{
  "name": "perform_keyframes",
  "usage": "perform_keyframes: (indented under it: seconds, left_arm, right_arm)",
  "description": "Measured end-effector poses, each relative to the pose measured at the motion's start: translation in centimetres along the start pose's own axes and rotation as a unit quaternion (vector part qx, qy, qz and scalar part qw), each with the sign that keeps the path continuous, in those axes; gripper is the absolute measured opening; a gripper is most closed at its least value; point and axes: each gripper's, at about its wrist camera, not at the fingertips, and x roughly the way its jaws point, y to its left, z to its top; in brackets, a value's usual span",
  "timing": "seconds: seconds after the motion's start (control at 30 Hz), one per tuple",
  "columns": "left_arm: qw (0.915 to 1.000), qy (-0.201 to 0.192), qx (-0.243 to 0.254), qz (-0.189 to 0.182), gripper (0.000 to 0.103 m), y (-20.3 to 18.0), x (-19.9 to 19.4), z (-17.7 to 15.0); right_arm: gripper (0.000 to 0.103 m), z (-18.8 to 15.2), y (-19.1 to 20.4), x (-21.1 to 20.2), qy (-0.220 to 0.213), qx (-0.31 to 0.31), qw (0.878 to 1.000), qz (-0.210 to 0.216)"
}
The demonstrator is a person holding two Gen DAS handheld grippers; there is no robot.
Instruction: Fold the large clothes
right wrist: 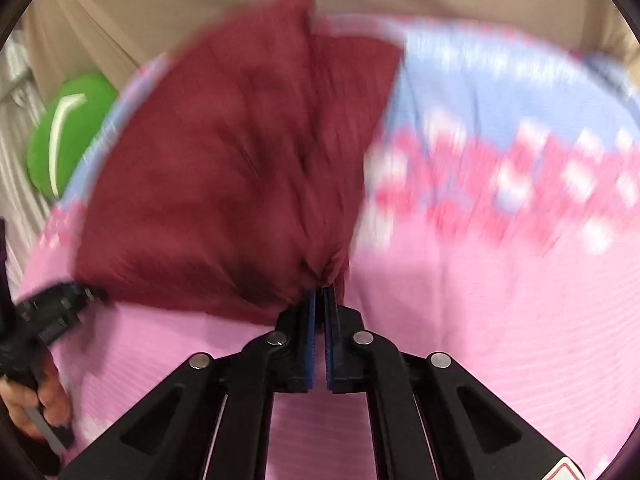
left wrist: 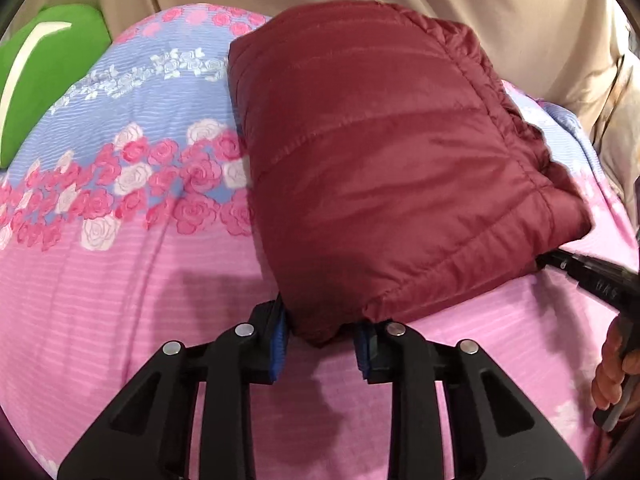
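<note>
the left gripper point(left wrist: 322, 344) had its jaws apart around the near hem corner of the folded maroon jacket point(left wrist: 384, 168), its pads not plainly pressing, while the right gripper point(right wrist: 319, 320) was clamped on the jacket's other near corner. the jacket lay on the pink floral bedspread point(left wrist: 120, 280), with bare spread open on the near side. only the sharp left view showed its quilted seams; a green cushion point(left wrist: 44, 80) sat beyond the jacket.
</note>
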Motion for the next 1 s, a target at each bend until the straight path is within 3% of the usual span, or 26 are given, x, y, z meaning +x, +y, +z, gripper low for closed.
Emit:
perform_keyframes:
  seconds: [0.1,0.17,0.33,0.4,0.47,0.57,0.67,0.83,0.93,1.0]
  left_arm:
    - [0.9999,0.016,-0.005,-0.001,0.026,0.5,-0.8,0.0]
    - [0.9996,0.021,-0.017,-0.007,0.027,1.1,-2.4,-0.5]
    - [0.9984,-0.039,-0.037,-0.016,0.027,1.9,-7.6,0.2]
    - [0.9969,-0.062,-0.041,-0.025,0.035,1.4,-8.2,1.6]
    - [0.9969,-0.068,-0.038,-0.007,0.037,0.9,-7.3,2.5]
    - [0.9985,-0.022,-0.046,0.016,0.040,0.9,-2.8,2.7]
    - [0.9985,-0.019,-0.036,0.035,0.049,0.6,-1.0,2.1]
    - [0.9948,-0.034,0.008,0.096,0.049,-1.4,-0.5,1.5]
    - [0.9948,-0.037,-0.006,0.094,0.048,-1.3,-2.1,1.1]
    - [0.9946,-0.045,-0.007,0.093,0.057,-1.4,-3.4,0.6]
  right_arm:
    - [0.004,-0.3,-0.6,-1.9,-0.008,0.014,1.000,-0.014]
    - [0.005,0.0,-1.1,-5.0,-0.042,0.031,0.998,-0.026]
    - [0.005,1.9,0.0,-9.4,-0.102,0.003,0.995,-0.006]
    - [0.005,2.4,1.2,-9.1,-0.102,-0.014,0.995,0.010]
    - [0.005,2.8,3.0,-6.7,-0.085,-0.027,0.996,0.007]
    - [0.000,2.0,2.9,-2.4,-0.034,-0.024,0.999,-0.019]
    - [0.000,0.5,1.4,-0.1,-0.024,-0.015,1.000,-0.010]
    - [0.000,0.9,2.5,0.1,-0.023,-0.030,0.999,-0.040]
    - [0.008,0.5,3.0,-1.9,-0.040,-0.005,0.998,-0.037]
    - [0.014,-0.1,3.7,-3.4,-0.054,-0.012,0.998,-0.038]
